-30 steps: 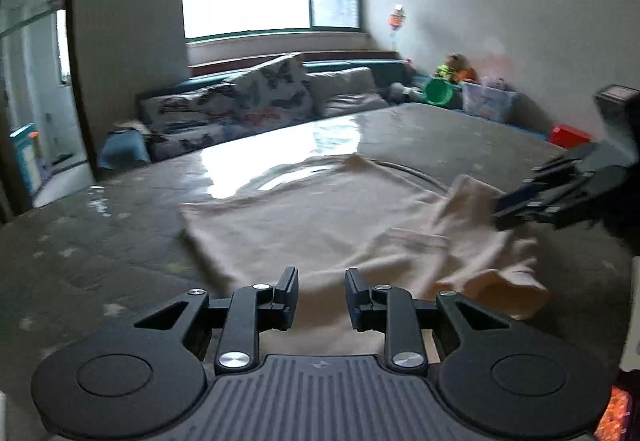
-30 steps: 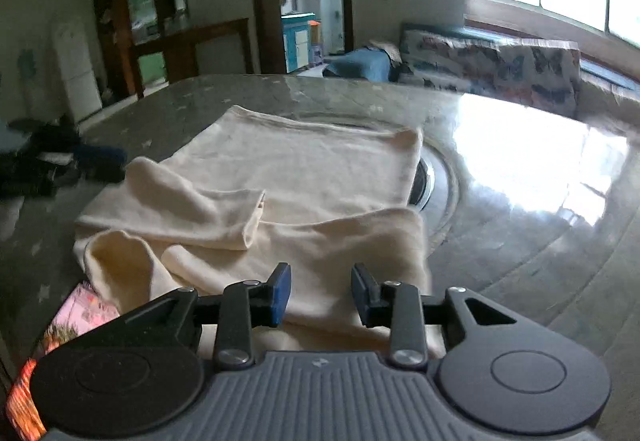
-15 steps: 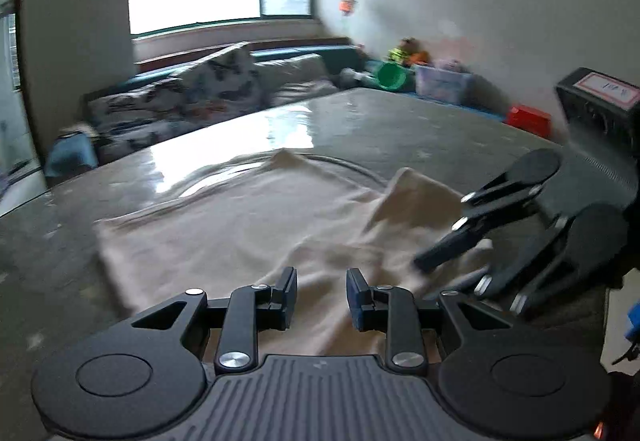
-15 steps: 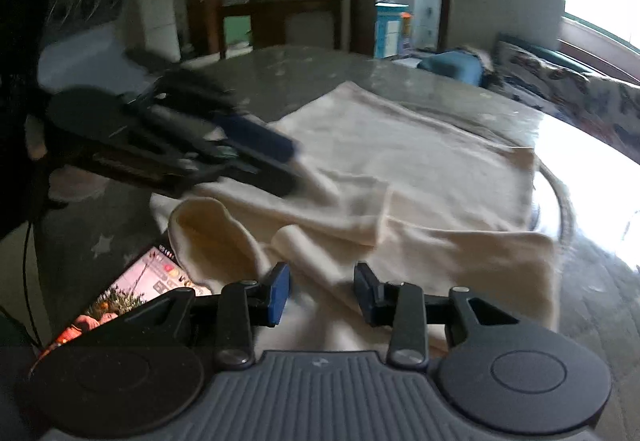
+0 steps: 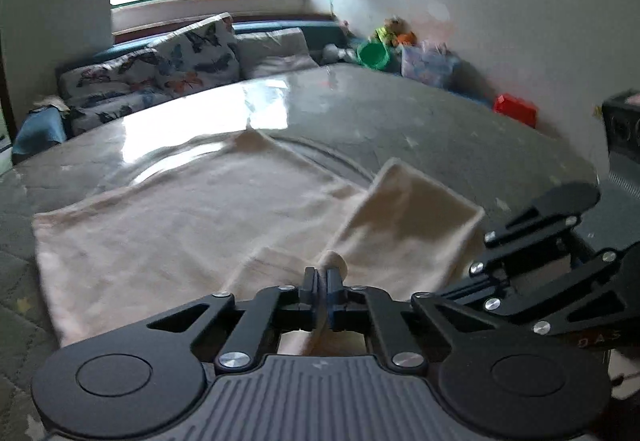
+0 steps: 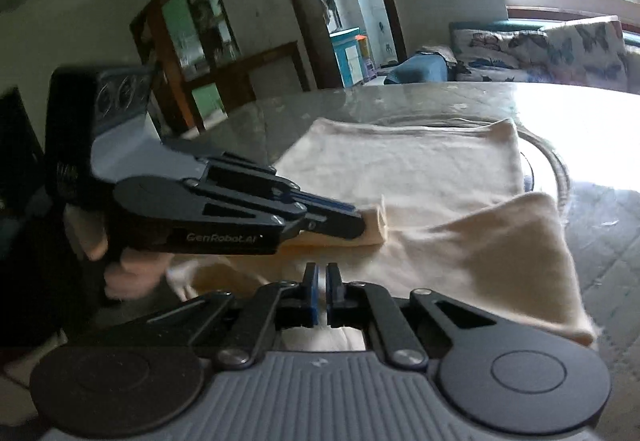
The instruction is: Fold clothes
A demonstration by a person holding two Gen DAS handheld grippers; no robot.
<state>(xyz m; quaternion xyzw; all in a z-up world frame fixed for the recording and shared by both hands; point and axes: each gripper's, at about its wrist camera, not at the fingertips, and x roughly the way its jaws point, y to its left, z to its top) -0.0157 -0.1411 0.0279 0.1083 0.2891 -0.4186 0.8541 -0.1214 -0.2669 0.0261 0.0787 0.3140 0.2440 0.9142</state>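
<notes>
Left wrist: garment point(image 5: 180, 233) between hand-held gripper point(image 5: 321, 283)

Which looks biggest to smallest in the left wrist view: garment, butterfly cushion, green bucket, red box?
As they look in that view:
1. garment
2. butterfly cushion
3. green bucket and red box: about alike, so not ranked.
The garment lies nearest the camera, which inflates it; the left gripper pinches it.

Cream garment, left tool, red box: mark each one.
cream garment point(image 5: 168, 237): left wrist view, flat body panel.
left tool point(image 6: 360, 227): right wrist view, tips shut on the fabric.
red box point(image 5: 515, 109): left wrist view, front face.
</notes>
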